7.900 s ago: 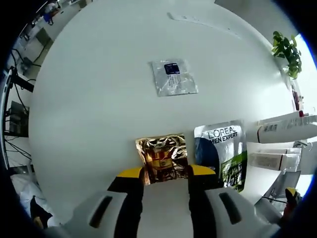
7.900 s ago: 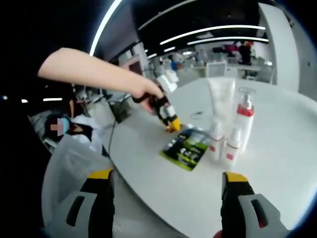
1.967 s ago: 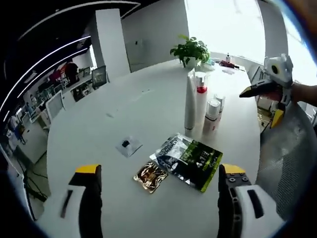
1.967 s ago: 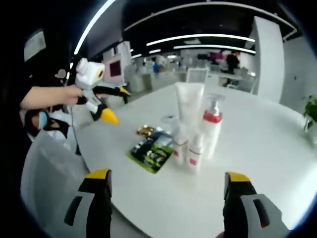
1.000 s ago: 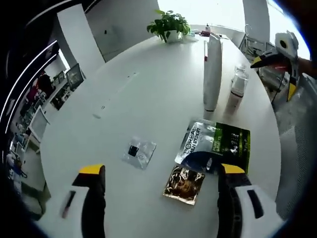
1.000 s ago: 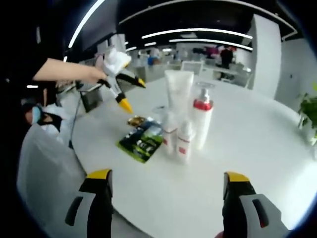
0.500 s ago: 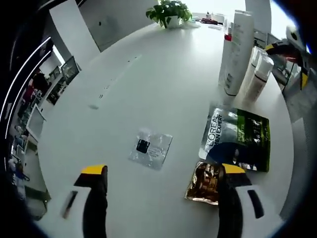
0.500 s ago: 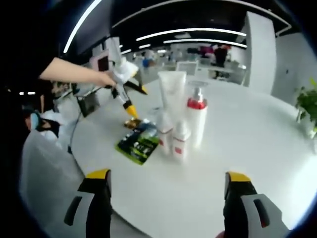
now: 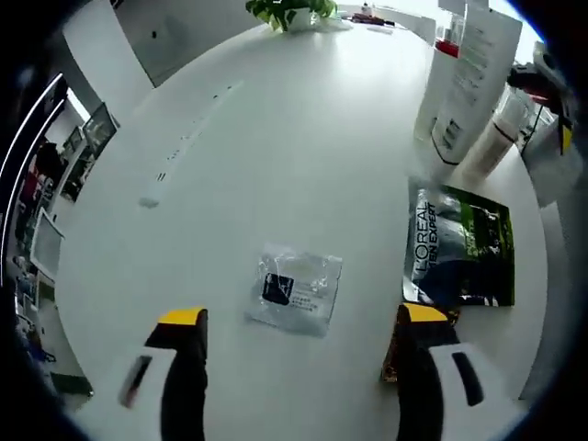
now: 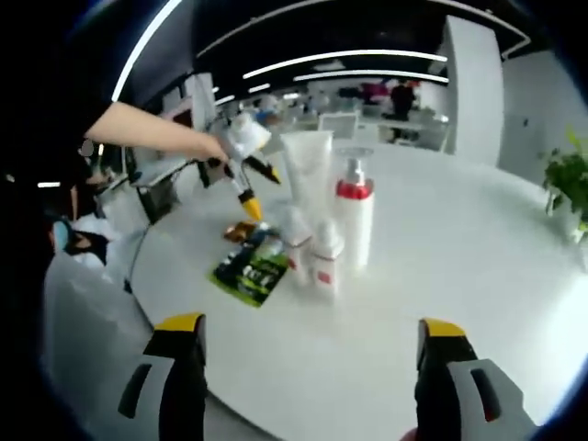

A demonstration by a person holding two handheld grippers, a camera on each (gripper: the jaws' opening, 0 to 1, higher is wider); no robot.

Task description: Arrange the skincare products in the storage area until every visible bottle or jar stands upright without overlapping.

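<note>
A tall white tube (image 10: 308,173), a white pump bottle with a red collar (image 10: 354,220) and two small bottles (image 10: 296,241) (image 10: 324,259) stand upright in a cluster on the round white table (image 10: 459,266). They also rise at the top right of the left gripper view, with the tube (image 9: 473,78) foremost. My left gripper (image 9: 303,317) hovers open over a clear sachet (image 9: 296,289). A gold sachet (image 9: 391,356) peeks from behind its right jaw. A green L'Oreal pouch (image 9: 459,257) lies flat beside it. My right gripper (image 10: 310,326) is open above the near table edge.
A potted plant (image 9: 289,9) stands at the table's far side. A person's arm (image 10: 152,131) holds the left gripper (image 10: 262,190) over the pouch (image 10: 246,266) and gold sachet (image 10: 237,231). An office with desks lies behind.
The left gripper has come lower and closer to the table; the clear sachet now sits between its jaws and the gold sachet is half hidden. The bottles have stayed put.
</note>
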